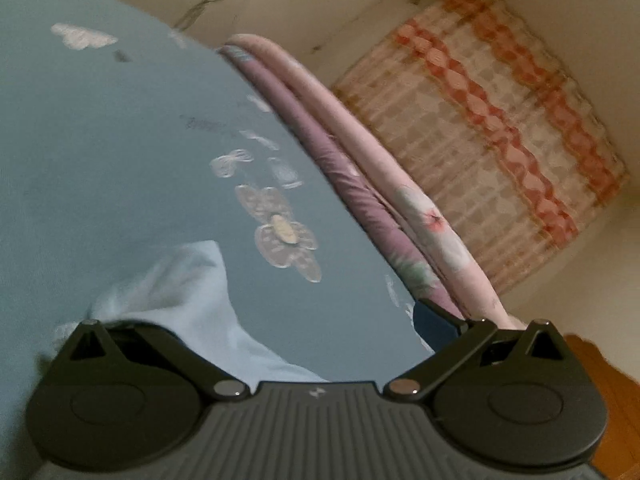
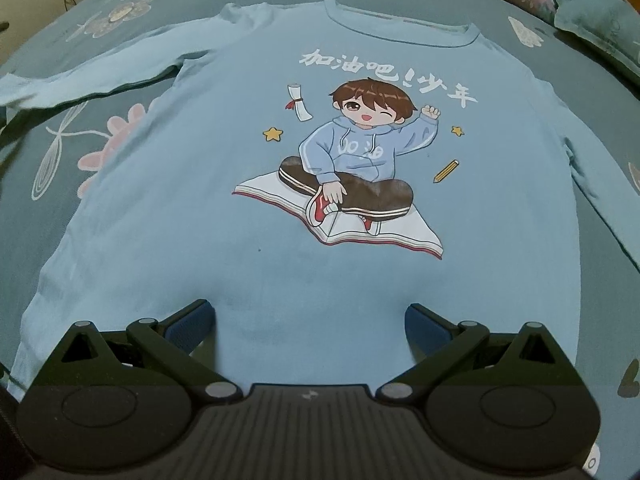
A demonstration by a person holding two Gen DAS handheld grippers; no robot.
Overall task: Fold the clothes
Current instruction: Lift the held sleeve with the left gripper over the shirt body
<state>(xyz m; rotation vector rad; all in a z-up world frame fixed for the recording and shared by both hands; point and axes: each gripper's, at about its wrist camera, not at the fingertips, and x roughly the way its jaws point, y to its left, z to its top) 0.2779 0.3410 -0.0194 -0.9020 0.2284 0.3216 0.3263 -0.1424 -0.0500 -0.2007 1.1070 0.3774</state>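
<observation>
A light blue long-sleeved shirt (image 2: 208, 184) with a cartoon boy print (image 2: 352, 160) lies flat, front up, on the teal flowered bedsheet (image 2: 60, 168). One sleeve (image 2: 80, 76) stretches out to the left, and the other sleeve (image 2: 600, 188) runs down the right side. My right gripper (image 2: 310, 320) is open just above the shirt's hem, holding nothing. In the left wrist view, a pale blue bit of the shirt (image 1: 188, 300) lies bunched between the jaws of my open left gripper (image 1: 272, 332) and hides its left finger. Its right pad (image 1: 434, 324) shows.
Folded pink and purple quilts (image 1: 400, 208) line the bed's edge. A red and cream patterned mat (image 1: 480, 128) leans at the wall behind them. A teal pillow (image 2: 592, 12) sits at the bed's far right. Brown wood (image 1: 600, 384) shows at the lower right.
</observation>
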